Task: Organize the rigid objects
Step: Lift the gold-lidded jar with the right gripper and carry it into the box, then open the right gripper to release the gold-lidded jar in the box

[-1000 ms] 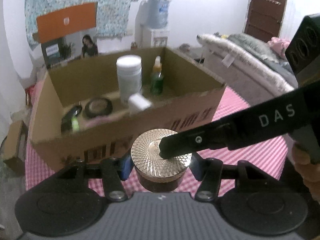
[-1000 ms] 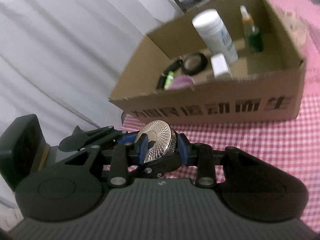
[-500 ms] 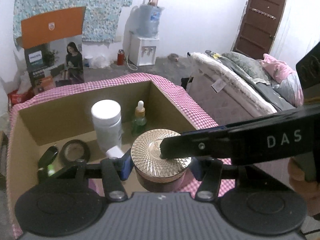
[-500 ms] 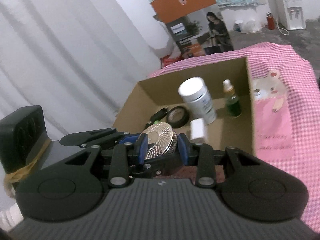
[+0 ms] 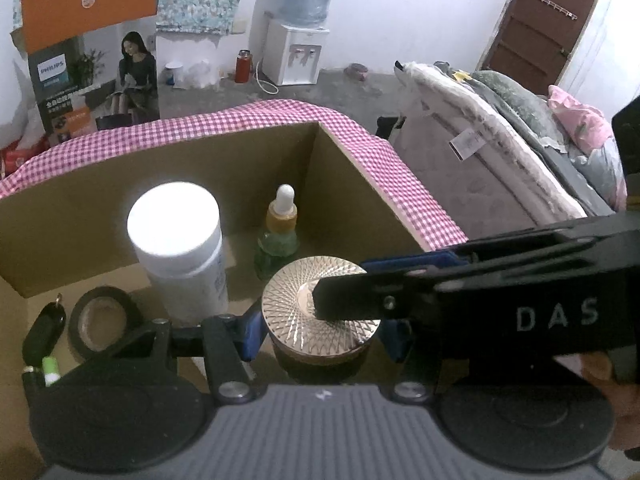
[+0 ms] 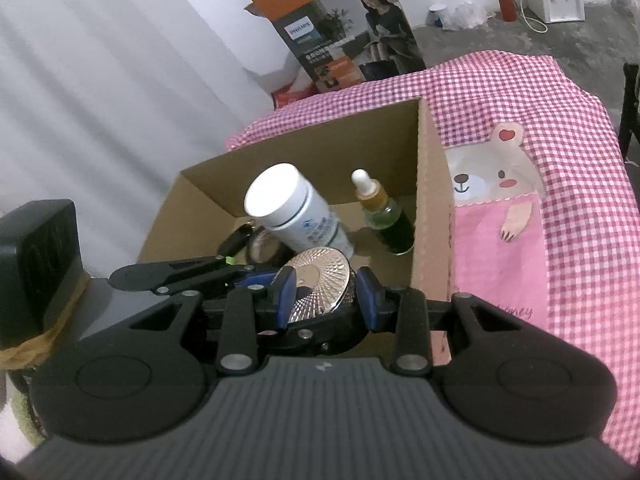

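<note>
The table (image 6: 580, 128) is covered with a pink-and-white checked cloth (image 6: 500, 92); on this cloth, just to the right of the cardboard box (image 6: 430, 200), there is a bear picture (image 6: 496, 176) above a plain pink patch (image 6: 500, 264); the cardboard box stands directly on the cloth, open at the top.

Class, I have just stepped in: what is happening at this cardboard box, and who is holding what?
A person is packing small items into a cardboard box on a pink checked tablecloth. Both handheld tools grip one round jar with a gold patterned lid: the left tool clamps its body, and the right tool pinches it top and bottom. The jar hangs over the box, above the floor. A white bottle, a dropper bottle, a roll of tape and a black fob are already inside.
</note>
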Demonstrator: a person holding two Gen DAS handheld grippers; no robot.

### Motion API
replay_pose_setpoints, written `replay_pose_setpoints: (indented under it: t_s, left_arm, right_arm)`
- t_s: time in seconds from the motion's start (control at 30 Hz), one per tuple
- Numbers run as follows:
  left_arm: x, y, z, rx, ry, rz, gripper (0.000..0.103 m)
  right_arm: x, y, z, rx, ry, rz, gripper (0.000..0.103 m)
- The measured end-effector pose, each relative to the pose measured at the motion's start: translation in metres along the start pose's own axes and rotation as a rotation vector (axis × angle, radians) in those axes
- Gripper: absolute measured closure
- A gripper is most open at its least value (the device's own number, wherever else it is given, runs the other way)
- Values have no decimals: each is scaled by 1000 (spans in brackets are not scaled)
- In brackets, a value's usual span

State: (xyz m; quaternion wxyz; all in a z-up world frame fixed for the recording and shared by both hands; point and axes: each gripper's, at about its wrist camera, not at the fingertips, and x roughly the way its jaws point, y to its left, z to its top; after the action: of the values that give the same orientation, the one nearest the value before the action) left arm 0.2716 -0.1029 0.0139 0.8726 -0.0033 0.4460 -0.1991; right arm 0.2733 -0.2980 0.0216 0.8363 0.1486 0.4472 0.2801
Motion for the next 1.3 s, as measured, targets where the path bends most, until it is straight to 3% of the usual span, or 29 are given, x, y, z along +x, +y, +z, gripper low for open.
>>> replay_pose_setpoints:
  t_s: [0.47,0.73,1.17,1.3]
  left_arm:
    - [13,11,8,-55,35,-3,45]
    - [10,14,9,-95,35,-41,37]
    - [-22,-4,-3,-37,-38,-34,28]
    - [-43,-10,-13,-21,-70,-27,23]
  right_arm:
    - [14,5,12,-58,6,-34,69]
    - [11,4,13,-53,-8,-36,64]
    - [-17,15,-1,-46,-88,17,59]
    - [-39,25,-12,-42,-142,43,51]
